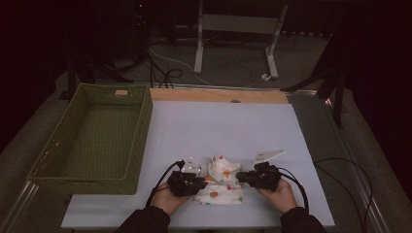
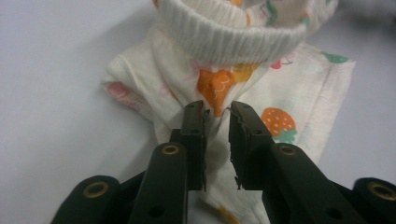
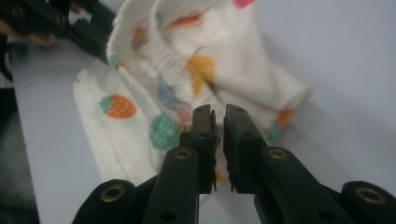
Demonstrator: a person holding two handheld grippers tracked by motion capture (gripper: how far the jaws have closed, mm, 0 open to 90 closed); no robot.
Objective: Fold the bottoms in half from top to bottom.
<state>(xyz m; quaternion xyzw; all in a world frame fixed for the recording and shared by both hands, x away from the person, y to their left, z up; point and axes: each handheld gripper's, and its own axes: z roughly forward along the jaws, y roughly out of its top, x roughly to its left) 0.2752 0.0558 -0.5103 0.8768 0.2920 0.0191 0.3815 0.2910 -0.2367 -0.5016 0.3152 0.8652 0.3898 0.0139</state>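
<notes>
A small cream garment printed with strawberries and other fruit lies crumpled near the front edge of the white table, with a ribbed cuff on top. My left gripper is at the garment's left side. Its jaws stand slightly apart with a fold of the cloth between them, and the pads are not pressing on it. My right gripper is at the garment's right side. Its jaws are nearly together, pinching the cloth by its gathered band. The left gripper also shows beyond the garment in the right gripper view.
A green woven basket stands on the left of the table with nothing in it. A white card lies just behind the right gripper. A wooden strip runs along the table's far edge. Cables trail from both grippers.
</notes>
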